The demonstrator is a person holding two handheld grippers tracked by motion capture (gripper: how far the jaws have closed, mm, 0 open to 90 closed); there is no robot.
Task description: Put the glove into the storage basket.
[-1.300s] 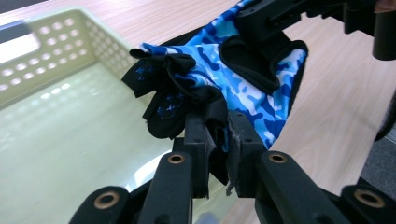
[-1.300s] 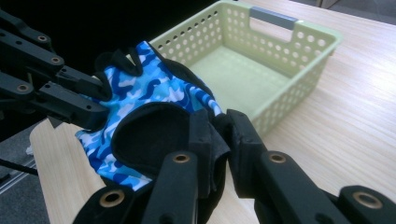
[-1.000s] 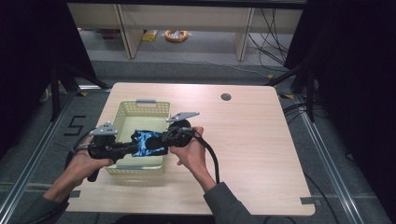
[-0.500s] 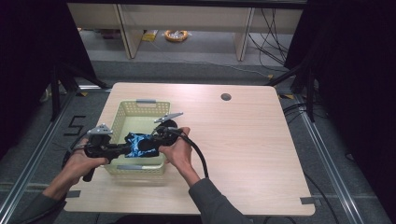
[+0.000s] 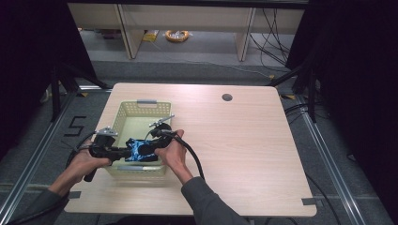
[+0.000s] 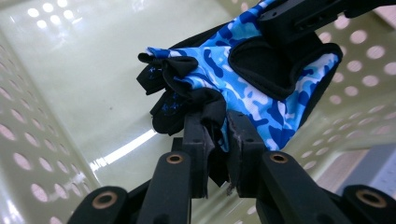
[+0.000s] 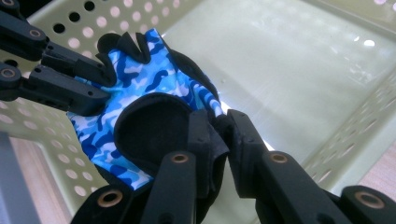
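Both grippers clamped on blue camo glove [image 5: 139, 149], stretched between them just above basket [image 5: 123, 112] floor. Left gripper [image 6: 215, 140] pinched glove's black finger end; right gripper [image 7: 217, 135] pinched black cuff edge. Perforated basket walls hemmed glove in close on every side. Cable [image 5: 193, 157] trailed over table [image 5: 244, 140] right of basket. Dark grommet hole [image 5: 227, 97] sat well beyond basket.

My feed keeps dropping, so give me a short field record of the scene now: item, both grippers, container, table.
item: blue camouflage glove, held over the basket's near end
left gripper: jaws clamped on the glove's finger end
right gripper: jaws clamped on the glove's black edge
container: pale green perforated basket, nothing lying on the floor that shows
table: wooden top, basket at its left
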